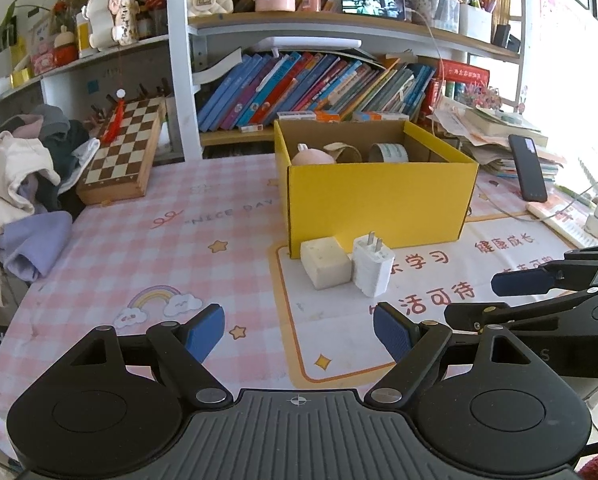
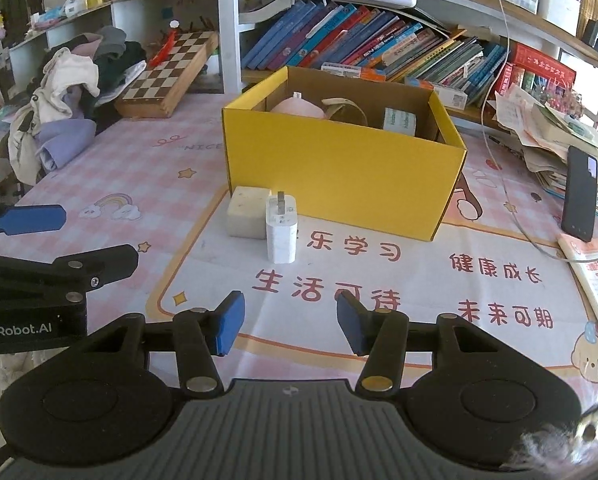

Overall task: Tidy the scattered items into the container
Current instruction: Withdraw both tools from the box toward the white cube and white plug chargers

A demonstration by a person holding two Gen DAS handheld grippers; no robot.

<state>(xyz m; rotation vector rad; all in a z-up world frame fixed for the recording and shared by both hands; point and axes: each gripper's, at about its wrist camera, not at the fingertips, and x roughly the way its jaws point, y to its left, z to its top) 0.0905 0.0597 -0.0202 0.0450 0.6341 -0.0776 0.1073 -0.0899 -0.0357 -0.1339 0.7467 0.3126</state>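
A yellow cardboard box (image 1: 379,200) (image 2: 339,168) stands on the table with a pink round thing (image 1: 311,158) (image 2: 297,108) and tape rolls (image 1: 389,152) (image 2: 399,120) inside. In front of its near left corner sit a cream block (image 1: 325,262) (image 2: 247,216) and a white plug charger (image 1: 373,268) (image 2: 281,228), side by side and touching. My left gripper (image 1: 299,334) hovers open in front of them, nothing between its blue pads. My right gripper (image 2: 289,324) is also open and empty, a little narrower, short of the charger.
A chessboard box (image 1: 119,156) (image 2: 171,76) and a heap of clothes (image 1: 23,184) (image 2: 71,92) lie at the left. A black phone (image 1: 529,168) (image 2: 581,194), stacked papers and a cable sit at the right. Bookshelves (image 1: 319,88) rise behind the box.
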